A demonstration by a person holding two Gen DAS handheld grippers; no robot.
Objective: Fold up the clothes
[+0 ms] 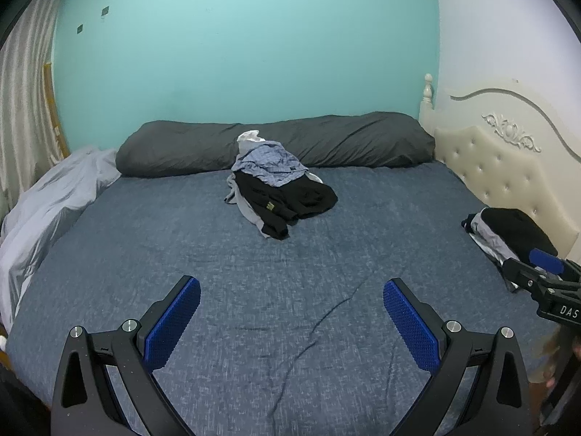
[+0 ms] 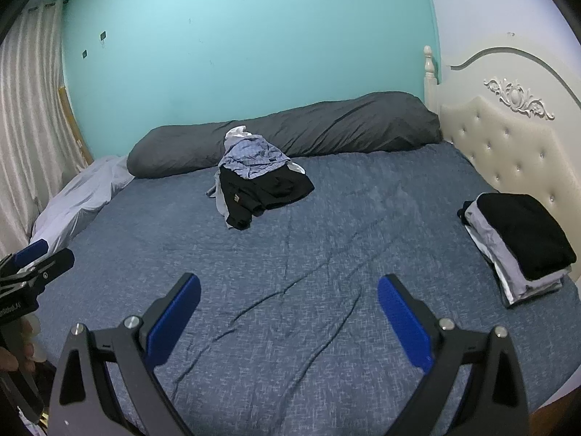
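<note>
A heap of unfolded clothes [image 1: 277, 185] [image 2: 256, 178] lies mid-bed near the far pillow: a blue checked garment on top, black and grey ones under it. A folded stack [image 1: 508, 239] [image 2: 519, 247], black on top of grey and white, rests at the bed's right side by the headboard. My left gripper [image 1: 291, 289] is open above the near part of the blue bedspread, holding nothing. My right gripper [image 2: 288, 287] is also open and empty over the bedspread. Each one appears from the side in the other's view, the right gripper [image 1: 544, 272] next to the folded stack.
A long dark grey pillow [image 1: 276, 141] lies along the teal wall. A pale grey duvet [image 1: 47, 203] is bunched at the left edge. The cream tufted headboard [image 2: 508, 152] bounds the right side. Striped curtains [image 2: 29, 127] hang at far left. The bedspread [image 2: 290, 247] is creased.
</note>
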